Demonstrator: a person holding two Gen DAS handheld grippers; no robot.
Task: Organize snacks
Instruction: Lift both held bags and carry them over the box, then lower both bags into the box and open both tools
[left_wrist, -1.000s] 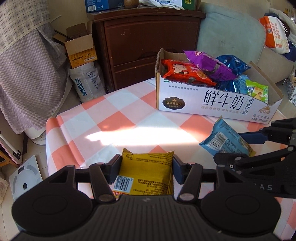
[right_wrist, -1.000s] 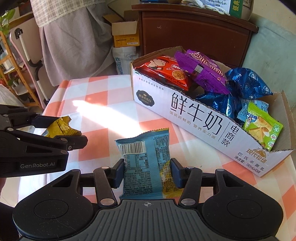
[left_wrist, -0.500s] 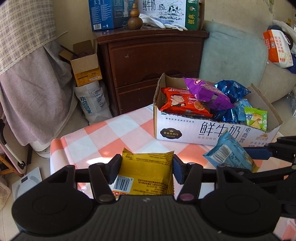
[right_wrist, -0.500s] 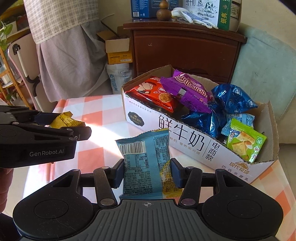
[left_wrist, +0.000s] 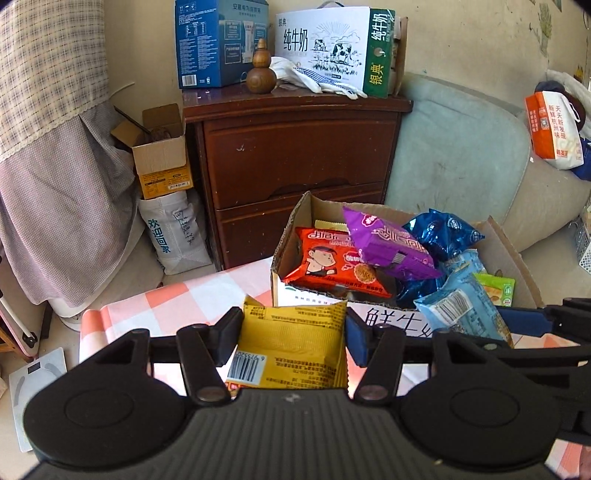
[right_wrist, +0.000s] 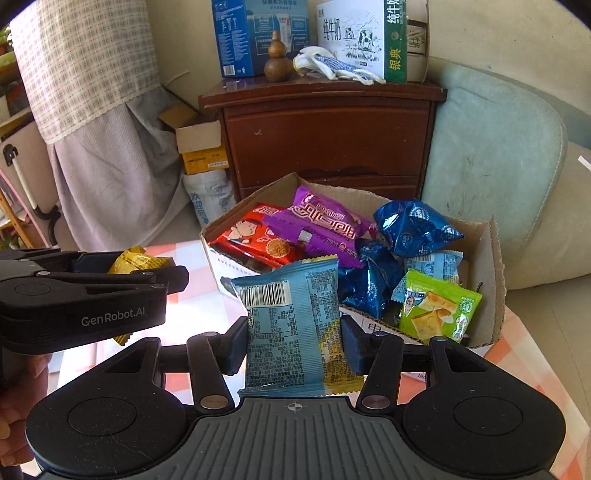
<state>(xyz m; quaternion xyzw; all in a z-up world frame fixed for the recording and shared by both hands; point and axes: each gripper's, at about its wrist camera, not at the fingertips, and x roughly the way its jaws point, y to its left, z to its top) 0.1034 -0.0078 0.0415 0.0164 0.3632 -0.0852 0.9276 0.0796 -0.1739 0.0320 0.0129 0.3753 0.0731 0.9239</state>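
Note:
My left gripper (left_wrist: 291, 332) is shut on a yellow snack packet (left_wrist: 291, 350) and holds it above the checked table, just before the near wall of the cardboard snack box (left_wrist: 291, 229). My right gripper (right_wrist: 293, 339) is shut on a light blue snack packet (right_wrist: 291, 325), lifted at the box's near wall (right_wrist: 229, 273). The box holds a red packet (right_wrist: 258, 236), a purple packet (right_wrist: 321, 225), blue foil bags (right_wrist: 417, 229) and a green packet (right_wrist: 439, 310). The right gripper's packet shows in the left wrist view (left_wrist: 461, 306); the left gripper shows in the right wrist view (right_wrist: 162, 275).
A dark wooden cabinet (left_wrist: 295, 147) with milk cartons (left_wrist: 332, 44) and a gourd (left_wrist: 261, 70) stands behind the table. A pale green sofa (left_wrist: 461, 155) is at right. Small cardboard boxes and a white bag (left_wrist: 170, 229) sit on the floor at left.
Both grippers have risen off the table with their packets and moved toward the box. The view now looks down into the box from higher up.

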